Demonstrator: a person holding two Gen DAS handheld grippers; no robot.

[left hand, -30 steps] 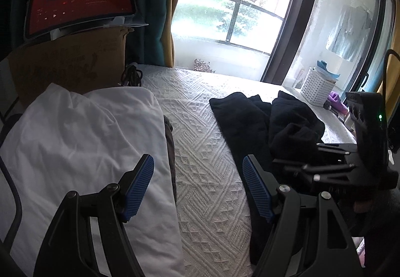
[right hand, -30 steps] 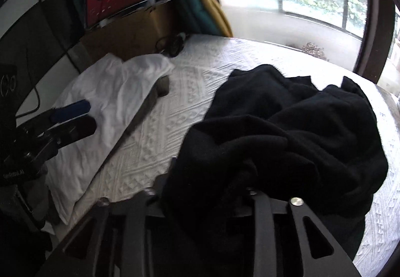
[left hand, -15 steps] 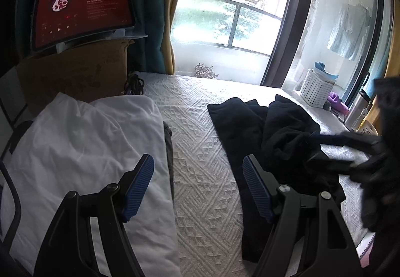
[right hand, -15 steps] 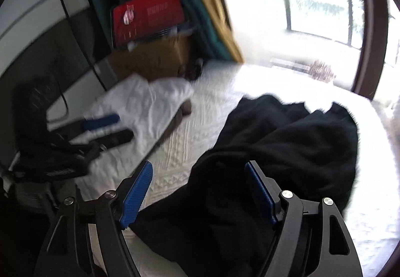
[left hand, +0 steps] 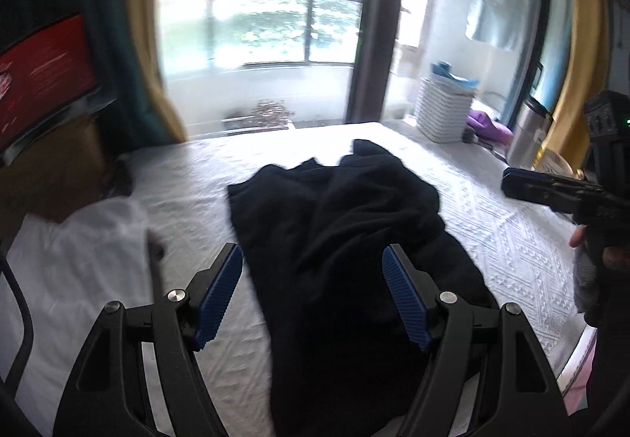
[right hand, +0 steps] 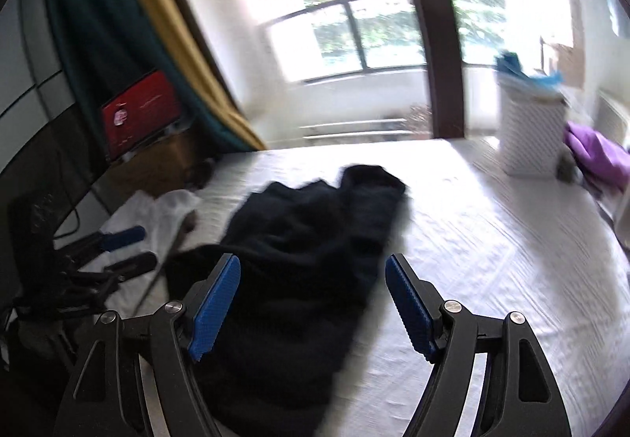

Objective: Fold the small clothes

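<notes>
A crumpled black garment (left hand: 334, 208) lies in a heap on the white quilted bed (left hand: 492, 232). My left gripper (left hand: 313, 279) hovers open just above its near part, and nothing is between the blue pads. In the right wrist view the same black garment (right hand: 315, 216) lies ahead of and under my right gripper (right hand: 313, 279), which is open and holds nothing. The right gripper (left hand: 512, 185) also shows at the right edge of the left wrist view, above the quilt. The left gripper (right hand: 143, 248) appears at the left, over a white garment (right hand: 157, 208).
The white garment (left hand: 78, 259) lies on the bed's left side. A tablet with a red screen (left hand: 39, 70) stands on a cardboard box behind it. At the far right are a white lattice basket (left hand: 445, 110), a purple cloth (left hand: 488, 123) and a metal flask (left hand: 527, 137).
My right gripper opened, let go of the black garment and drew back and up. My left gripper swung right, from over the white garment to over the black one.
</notes>
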